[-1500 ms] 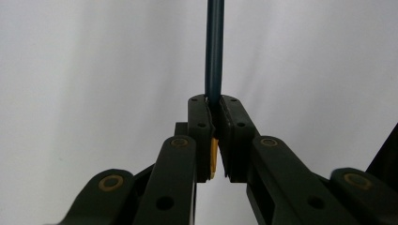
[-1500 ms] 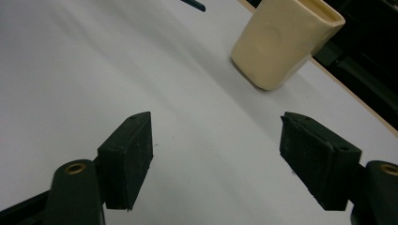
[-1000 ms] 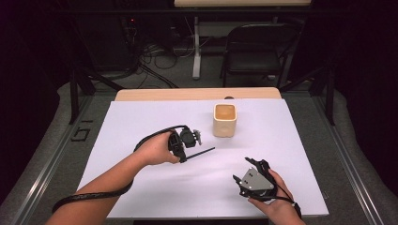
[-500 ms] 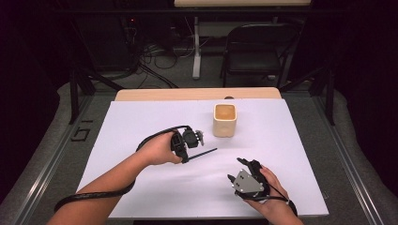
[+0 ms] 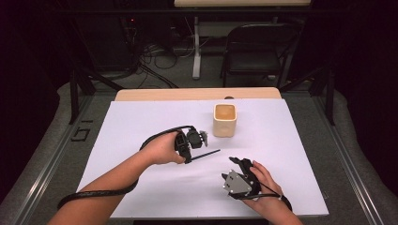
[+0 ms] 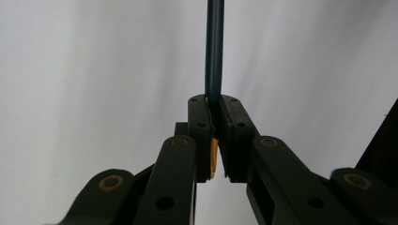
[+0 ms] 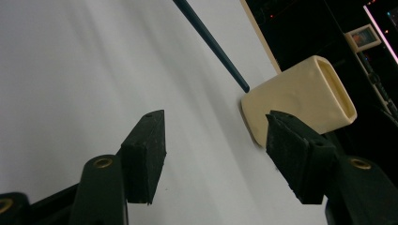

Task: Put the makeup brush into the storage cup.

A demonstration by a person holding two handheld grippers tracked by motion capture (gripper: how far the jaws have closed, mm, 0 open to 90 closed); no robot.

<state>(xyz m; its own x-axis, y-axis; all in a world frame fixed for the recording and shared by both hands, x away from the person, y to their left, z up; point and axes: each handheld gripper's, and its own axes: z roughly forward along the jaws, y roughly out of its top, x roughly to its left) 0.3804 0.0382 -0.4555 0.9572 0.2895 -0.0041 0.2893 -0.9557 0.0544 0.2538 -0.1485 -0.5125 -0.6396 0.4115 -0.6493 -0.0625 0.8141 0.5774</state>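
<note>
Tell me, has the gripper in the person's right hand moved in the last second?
Yes. The right gripper has slid left across the white table, ending more nearly below the cream cup, which stayed put.

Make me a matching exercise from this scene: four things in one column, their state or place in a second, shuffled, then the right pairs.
Things:
1. left tongs
2. right tongs
3. cream cup
4. dark stick

States:
A. stands upright on the white table cover, beyond both hands
B. open, nothing between the jaws
C. clamped at one end, pointing out over the table
D. shut on a thin rod

Pairs: 1-D, 2-B, 3-A, 4-C
</note>
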